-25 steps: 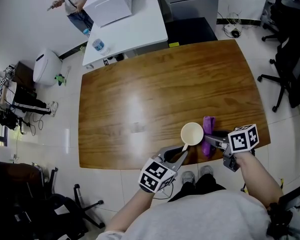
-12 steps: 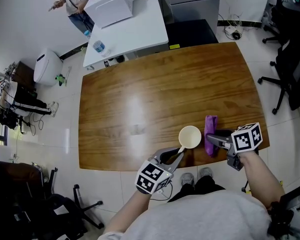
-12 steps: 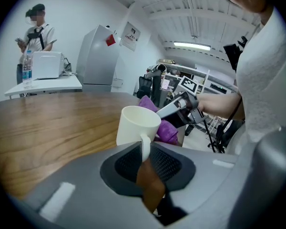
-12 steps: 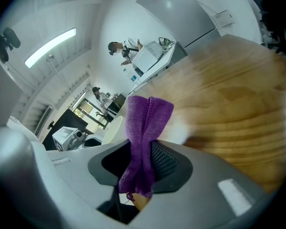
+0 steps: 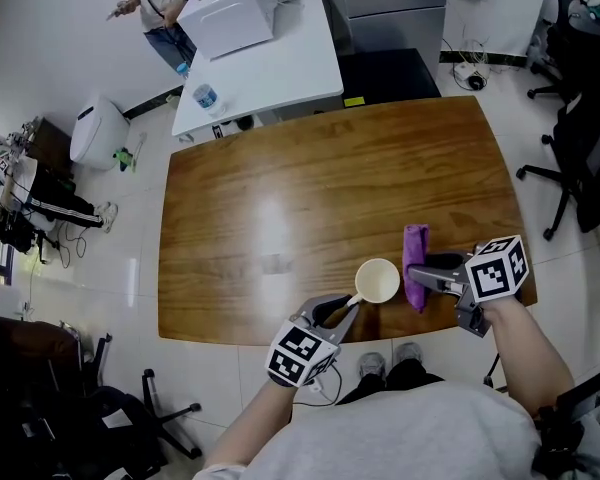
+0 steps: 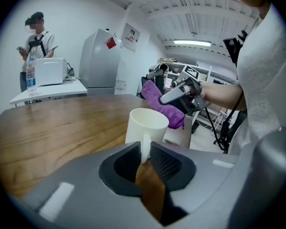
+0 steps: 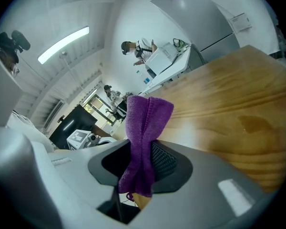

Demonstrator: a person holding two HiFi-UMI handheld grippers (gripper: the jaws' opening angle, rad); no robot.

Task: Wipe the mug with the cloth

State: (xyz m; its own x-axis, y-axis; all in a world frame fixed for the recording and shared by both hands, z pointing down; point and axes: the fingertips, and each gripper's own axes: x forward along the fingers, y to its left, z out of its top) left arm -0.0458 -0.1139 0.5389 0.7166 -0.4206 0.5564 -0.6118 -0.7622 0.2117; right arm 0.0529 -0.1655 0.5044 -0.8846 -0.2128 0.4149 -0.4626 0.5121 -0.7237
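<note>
Left hand-held gripper (image 5: 351, 309) pinches mug (image 5: 378, 281) handle; right hand-held gripper (image 5: 414, 281) clamps cloth (image 5: 415, 246) alongside.

Your mug (image 5: 378, 281) is over the near edge of the worktop (image 5: 280, 198), its handle between the jaws of your left hand-held gripper (image 5: 348, 313). Just right of it, the cloth (image 5: 415, 253) is clamped in your right hand-held gripper (image 5: 418, 282).

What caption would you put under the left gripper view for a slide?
Left gripper pinches the mug by its handle while the right gripper holds a purple cloth beside it.
</note>
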